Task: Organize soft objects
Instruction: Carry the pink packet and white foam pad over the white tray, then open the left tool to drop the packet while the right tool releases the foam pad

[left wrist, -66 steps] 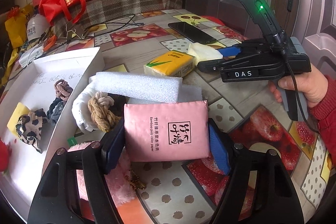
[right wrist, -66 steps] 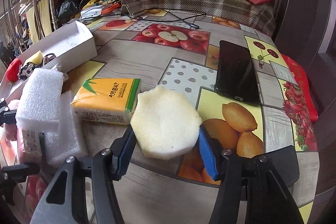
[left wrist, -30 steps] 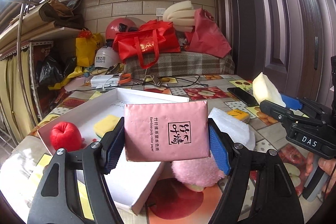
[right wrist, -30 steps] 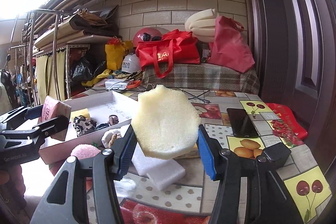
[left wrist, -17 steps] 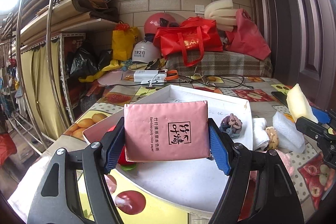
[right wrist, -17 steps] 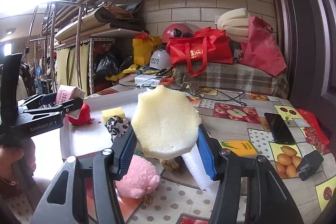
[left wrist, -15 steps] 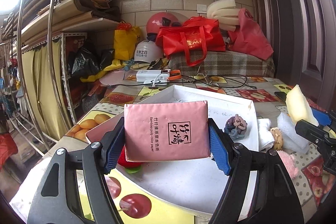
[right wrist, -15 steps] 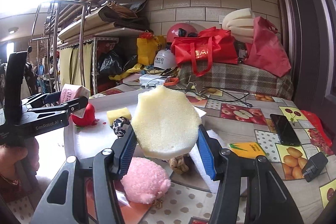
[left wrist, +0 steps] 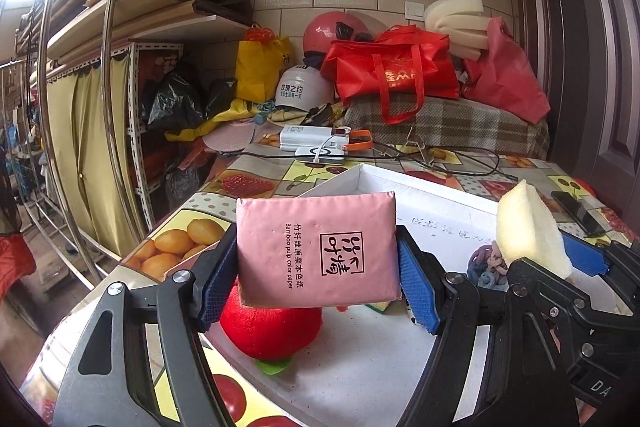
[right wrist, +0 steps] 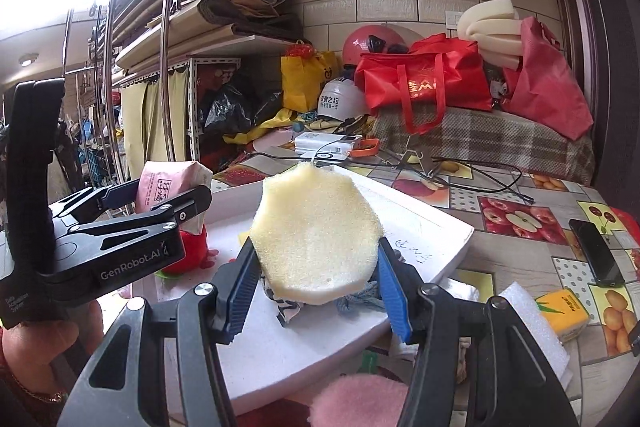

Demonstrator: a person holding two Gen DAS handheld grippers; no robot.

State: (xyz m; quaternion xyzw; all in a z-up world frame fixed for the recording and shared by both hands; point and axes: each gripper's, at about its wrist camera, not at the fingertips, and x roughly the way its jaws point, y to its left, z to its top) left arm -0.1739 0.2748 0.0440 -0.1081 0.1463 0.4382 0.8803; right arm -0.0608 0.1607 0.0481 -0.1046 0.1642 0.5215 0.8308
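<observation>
Left hand-held gripper [left wrist: 318, 281] clamps a pink tissue pack [left wrist: 316, 249]; right hand-held gripper [right wrist: 316, 285] clamps a pale yellow foam slab [right wrist: 316, 233], both above the white tray [right wrist: 420, 223].

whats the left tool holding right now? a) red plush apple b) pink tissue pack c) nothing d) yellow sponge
b: the left tool is clamped on the pink tissue pack, held above the white tray; the yellow sponge is in the right tool.

Fruit-print table [right wrist: 516, 203], white tray [right wrist: 432, 227], black phone [right wrist: 596, 251], yellow tissue pack [right wrist: 564, 311], white foam block [right wrist: 532, 331]
</observation>
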